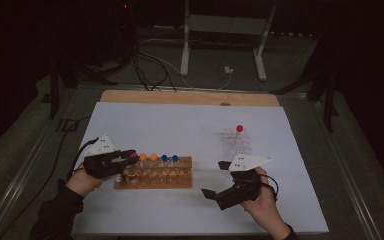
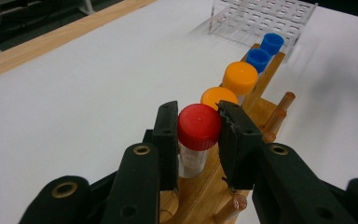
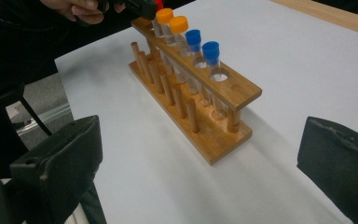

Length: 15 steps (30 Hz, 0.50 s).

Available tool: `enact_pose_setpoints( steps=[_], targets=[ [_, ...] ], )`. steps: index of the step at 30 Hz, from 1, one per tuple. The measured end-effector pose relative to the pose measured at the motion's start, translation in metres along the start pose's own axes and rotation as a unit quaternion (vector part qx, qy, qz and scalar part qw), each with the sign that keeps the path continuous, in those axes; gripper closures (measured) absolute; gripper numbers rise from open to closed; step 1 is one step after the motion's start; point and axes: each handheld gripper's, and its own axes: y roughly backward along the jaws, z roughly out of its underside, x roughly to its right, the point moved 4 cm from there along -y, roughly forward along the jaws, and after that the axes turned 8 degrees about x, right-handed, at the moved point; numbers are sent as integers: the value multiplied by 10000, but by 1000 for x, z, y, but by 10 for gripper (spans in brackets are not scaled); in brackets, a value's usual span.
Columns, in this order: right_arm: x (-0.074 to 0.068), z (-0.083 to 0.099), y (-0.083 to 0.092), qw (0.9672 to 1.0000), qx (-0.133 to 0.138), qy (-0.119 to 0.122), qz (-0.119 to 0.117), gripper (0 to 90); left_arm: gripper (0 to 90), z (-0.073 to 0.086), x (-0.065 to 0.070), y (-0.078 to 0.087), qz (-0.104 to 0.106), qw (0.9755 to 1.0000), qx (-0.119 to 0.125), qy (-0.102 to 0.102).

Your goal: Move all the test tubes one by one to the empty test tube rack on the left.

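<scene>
At lower left of the high view, the left gripper [image 2: 199, 135] has its jaws clamped on the red-capped tube [image 2: 197, 133] — seated at the left end of the wooden rack [image 1: 155, 175]. The right gripper [image 1: 215, 180], lower right, holds nothing — jaws wide above the bench [image 1: 180, 125].

We see the wooden rack [image 1: 155, 175] near the front edge of the desk [image 1: 170, 125], left of the middle. Five tubes stand in its back row, and the left tool [image 1: 130, 159] closes on the tube [image 2: 196, 140] at the rack's left end. A clear rack [image 1: 236, 142] stands behind and to the right. The right tool [image 1: 212, 179] is right of the wooden rack, apart from it.
</scene>
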Motion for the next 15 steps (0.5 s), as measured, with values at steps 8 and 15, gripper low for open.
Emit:
enact_pose_setpoints(
  steps=[8, 15],
  targets=[
    [0, -1, 1, 10000, 23, 21, 13, 0, 575, -4, 5, 2, 106, 9999, 2, -51],
    [2, -2, 4, 10000, 58, 18, 60, 0, 323, -12, 11, 7, 108, 9999, 84, -97]
  ],
)
